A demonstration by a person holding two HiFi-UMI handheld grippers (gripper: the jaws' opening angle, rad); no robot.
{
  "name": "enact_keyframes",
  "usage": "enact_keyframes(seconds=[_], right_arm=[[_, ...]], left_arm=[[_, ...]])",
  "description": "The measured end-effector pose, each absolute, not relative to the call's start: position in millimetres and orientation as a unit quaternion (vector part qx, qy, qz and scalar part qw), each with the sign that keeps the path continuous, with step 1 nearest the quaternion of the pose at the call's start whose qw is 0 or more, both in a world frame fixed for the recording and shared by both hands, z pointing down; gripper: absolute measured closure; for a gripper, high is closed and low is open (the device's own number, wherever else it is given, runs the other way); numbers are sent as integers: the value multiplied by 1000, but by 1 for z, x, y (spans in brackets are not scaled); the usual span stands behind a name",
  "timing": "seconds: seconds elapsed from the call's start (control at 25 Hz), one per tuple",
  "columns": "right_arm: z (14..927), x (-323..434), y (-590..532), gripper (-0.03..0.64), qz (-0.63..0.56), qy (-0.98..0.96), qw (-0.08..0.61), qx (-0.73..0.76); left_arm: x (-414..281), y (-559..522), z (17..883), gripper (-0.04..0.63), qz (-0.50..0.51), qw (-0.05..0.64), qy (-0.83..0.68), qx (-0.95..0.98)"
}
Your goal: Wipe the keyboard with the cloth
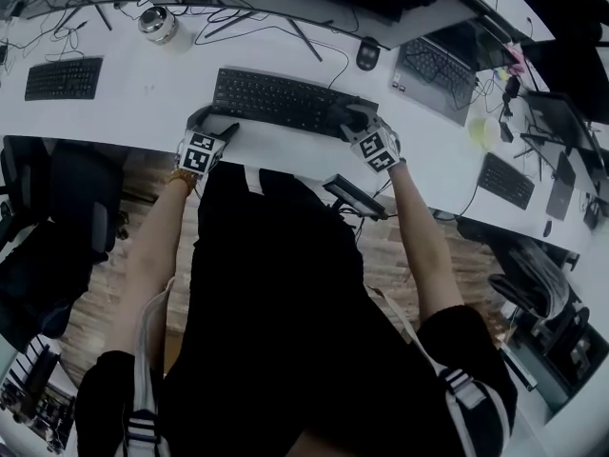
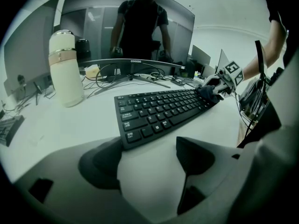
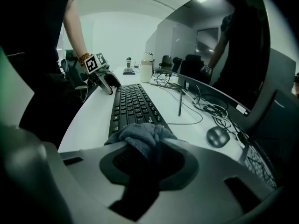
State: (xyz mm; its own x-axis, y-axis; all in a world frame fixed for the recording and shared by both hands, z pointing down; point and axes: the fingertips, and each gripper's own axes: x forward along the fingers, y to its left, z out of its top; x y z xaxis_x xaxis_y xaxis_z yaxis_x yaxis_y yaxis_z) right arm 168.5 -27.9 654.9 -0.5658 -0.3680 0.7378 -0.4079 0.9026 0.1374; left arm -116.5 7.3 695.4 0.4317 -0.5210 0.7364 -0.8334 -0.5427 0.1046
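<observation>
- Grey cloth [image 3: 140, 133] is bunched between the jaws of the right gripper [image 3: 145, 149], which are closed tight on it. Its crumpled end sits on the right end of the black keyboard [image 3: 132, 101].
- The left gripper [image 2: 149, 157] has its jaws apart and grips nothing; one pad is just beside the keyboard's left corner.
- The keyboard lies flat on the white desk [image 1: 143, 93], between the two grippers.
- A dark mouse [image 3: 217, 136] lies near the keyboard's right end.
- A white bottle [image 2: 65, 69] stands upright beyond the left end.
</observation>
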Motion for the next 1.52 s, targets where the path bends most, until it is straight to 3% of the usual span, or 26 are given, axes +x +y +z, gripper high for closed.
enact_keyframes(seconds=[1.52], right_arm=[[657,52,-29,531,-53,-908,406,86]], left_arm=[[-115,5,688,235,325,242,-418,813]])
